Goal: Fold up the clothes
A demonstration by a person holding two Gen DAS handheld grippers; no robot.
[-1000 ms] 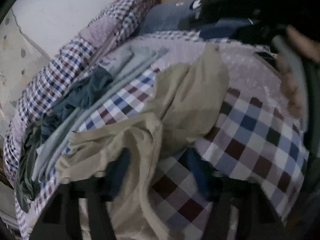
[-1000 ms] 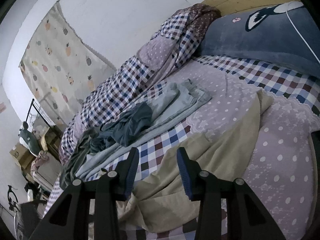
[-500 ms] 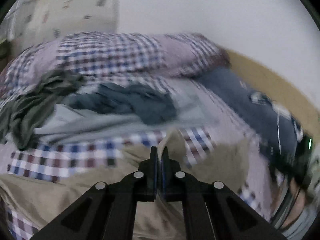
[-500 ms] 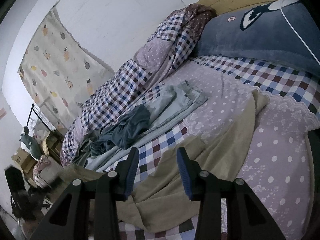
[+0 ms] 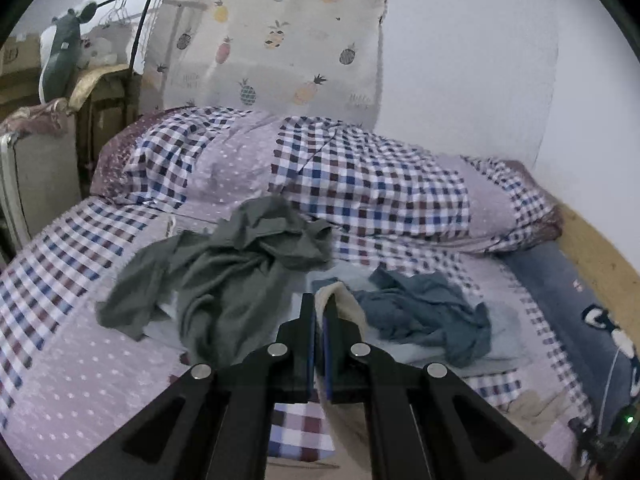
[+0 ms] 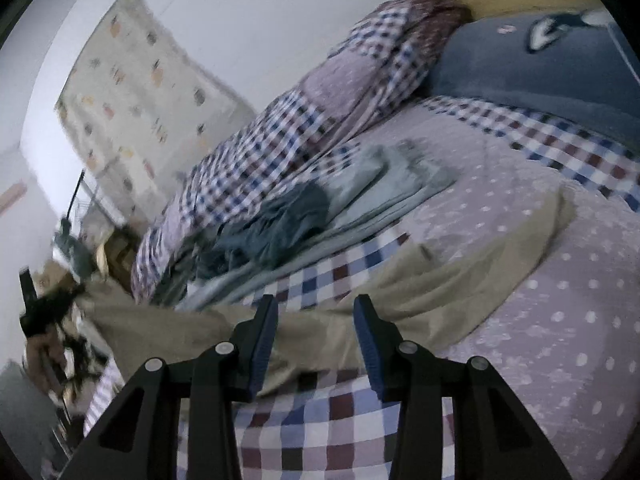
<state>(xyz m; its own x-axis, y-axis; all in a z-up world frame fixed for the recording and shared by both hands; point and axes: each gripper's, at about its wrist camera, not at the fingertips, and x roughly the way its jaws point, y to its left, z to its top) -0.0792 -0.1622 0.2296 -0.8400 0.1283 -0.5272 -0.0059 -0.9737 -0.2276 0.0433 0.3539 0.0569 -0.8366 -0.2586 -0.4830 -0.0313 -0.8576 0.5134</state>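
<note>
Beige garment (image 5: 340, 300) is pinched by the clenched left gripper (image 5: 319, 316); right gripper (image 6: 316, 320), spread wide above it, grips nothing. Thin bite, so it could easily be dropped.

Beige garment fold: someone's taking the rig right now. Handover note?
Left gripper: shut on an edge of the beige garment, lifted off the bed.
Right gripper: open, above the garment's middle, holding nothing.
Garment lies stretched across the checked sheet, not folded.
Behind it: grey-green garment and blue garment, both crumpled; the blue one lies on pale folded clothes.
Left: grip with the right, fold the beige, then the two crumpled pieces.
</note>
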